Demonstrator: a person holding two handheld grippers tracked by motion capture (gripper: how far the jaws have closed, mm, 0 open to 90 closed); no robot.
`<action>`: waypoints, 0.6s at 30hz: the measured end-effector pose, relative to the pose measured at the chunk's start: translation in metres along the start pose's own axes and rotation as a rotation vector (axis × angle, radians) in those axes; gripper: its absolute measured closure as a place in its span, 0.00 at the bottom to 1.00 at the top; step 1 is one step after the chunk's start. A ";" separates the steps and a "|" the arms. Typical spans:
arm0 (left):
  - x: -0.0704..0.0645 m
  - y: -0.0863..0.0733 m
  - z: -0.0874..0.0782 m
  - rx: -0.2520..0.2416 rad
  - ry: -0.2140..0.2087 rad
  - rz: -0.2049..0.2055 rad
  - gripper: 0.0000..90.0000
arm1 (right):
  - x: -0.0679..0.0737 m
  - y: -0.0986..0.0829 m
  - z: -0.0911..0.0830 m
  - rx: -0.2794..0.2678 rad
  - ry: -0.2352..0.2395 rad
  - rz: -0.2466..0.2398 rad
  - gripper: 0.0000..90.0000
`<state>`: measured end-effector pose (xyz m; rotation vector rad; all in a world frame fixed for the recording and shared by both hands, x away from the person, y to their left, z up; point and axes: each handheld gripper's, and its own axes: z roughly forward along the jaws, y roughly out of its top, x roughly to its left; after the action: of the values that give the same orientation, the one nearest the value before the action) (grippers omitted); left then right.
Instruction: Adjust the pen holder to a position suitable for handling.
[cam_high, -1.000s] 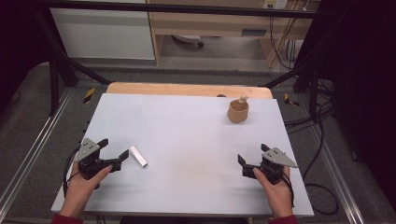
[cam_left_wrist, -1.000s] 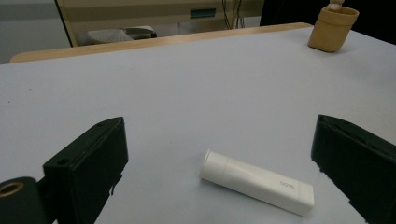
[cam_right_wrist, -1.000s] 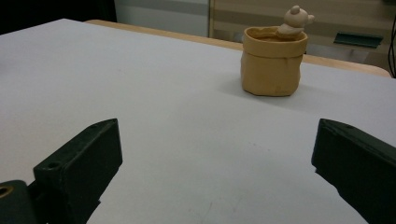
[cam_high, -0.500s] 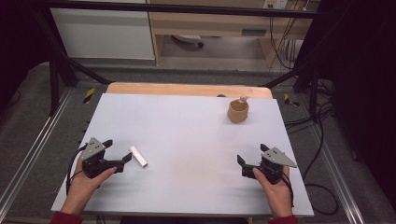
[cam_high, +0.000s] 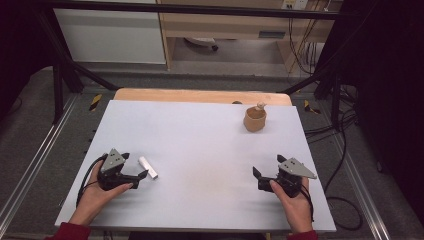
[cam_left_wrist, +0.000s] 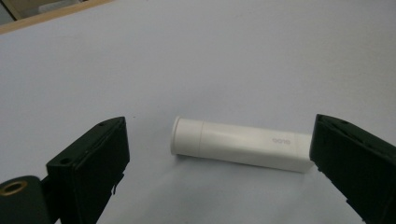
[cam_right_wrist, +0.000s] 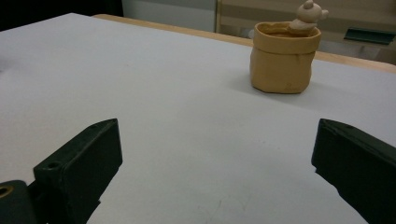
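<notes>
A tan sack-shaped pot (cam_high: 254, 120) stands upright toward the far right of the white surface (cam_high: 200, 140), close to the wooden strip along its far edge. In the right gripper view the pot (cam_right_wrist: 284, 58) has a wrinkled, folded rim, and a small bear figure (cam_right_wrist: 307, 16) leans on that rim at its right side; whether anything else lies inside cannot be told. The white tube (cam_high: 148, 167) lies flat on the near left part of the surface, well apart from the pot. The left tongs (cam_high: 134, 170) are spread wide and sit low by the tube, one tip just beside its near end. In the left gripper view the tube (cam_left_wrist: 240, 144) lies crosswise between the two black jaws, its capped end pointing at the left jaw and its other end very near or touching the right jaw, with faint grey lettering on its side; nothing is pinched. The right tongs (cam_high: 268, 170) are spread as well, empty, held low at the near right and facing the pot from a distance. Compared with half a second ago, the left tongs have moved closer to the tube, while the tube, the pot and the right tongs lie as they did.
</notes>
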<state>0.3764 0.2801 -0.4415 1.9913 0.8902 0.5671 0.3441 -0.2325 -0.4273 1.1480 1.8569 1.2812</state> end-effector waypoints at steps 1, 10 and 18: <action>0.000 0.000 0.001 0.004 -0.003 0.006 0.05 | 0.000 0.000 0.000 0.001 0.000 -0.001 0.03; 0.002 -0.002 0.015 0.068 -0.034 0.023 0.06 | 0.001 0.000 0.000 0.010 0.005 0.001 0.03; -0.001 -0.002 0.020 0.090 -0.064 0.039 0.06 | 0.007 -0.001 0.005 0.033 0.026 -0.024 0.03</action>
<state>0.3882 0.2695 -0.4533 2.0999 0.8523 0.4900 0.3449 -0.2244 -0.4299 1.1280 1.9117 1.2627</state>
